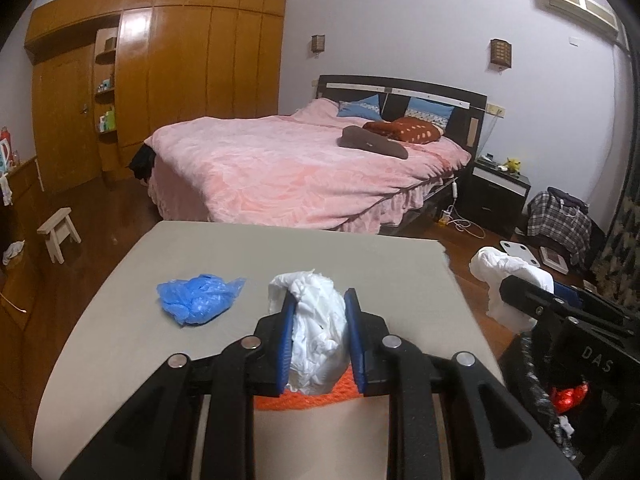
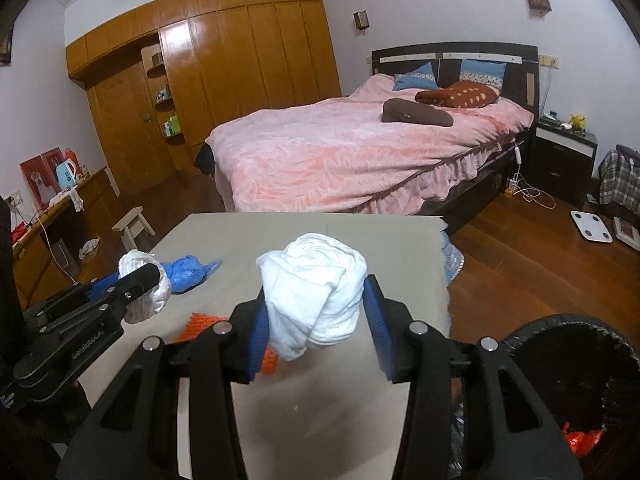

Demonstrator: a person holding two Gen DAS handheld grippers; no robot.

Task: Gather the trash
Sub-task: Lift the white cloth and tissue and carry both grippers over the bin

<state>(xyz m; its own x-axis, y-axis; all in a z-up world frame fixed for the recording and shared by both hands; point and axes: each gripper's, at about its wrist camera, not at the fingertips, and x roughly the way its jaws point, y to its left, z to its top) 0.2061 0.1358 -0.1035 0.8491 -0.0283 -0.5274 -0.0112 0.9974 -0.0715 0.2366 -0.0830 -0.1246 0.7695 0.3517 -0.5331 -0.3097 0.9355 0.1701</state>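
My left gripper (image 1: pixel 320 296) is shut on a crumpled white paper wad (image 1: pixel 320 332), held above the grey table (image 1: pixel 360 252). My right gripper (image 2: pixel 316 286) is shut on a bigger rolled white wad (image 2: pixel 316 300), also lifted off the table. Each gripper shows at the edge of the other's view: the right gripper (image 1: pixel 532 292) with its wad (image 1: pixel 496 272), the left gripper (image 2: pixel 148 276) with its wad (image 2: pixel 136 260). A crumpled blue plastic piece (image 1: pixel 198 300) (image 2: pixel 188 272) lies on the table. An orange net piece (image 1: pixel 308 396) (image 2: pixel 200 324) lies near the table's front.
A black bin (image 2: pixel 580 368) with red trash (image 2: pixel 582 440) inside stands low at the right, beside the table. Beyond the table is a bed with a pink cover (image 1: pixel 300 168). A small wooden stool (image 1: pixel 58 232) stands on the floor at left; a white scale (image 2: pixel 592 226) lies at right.
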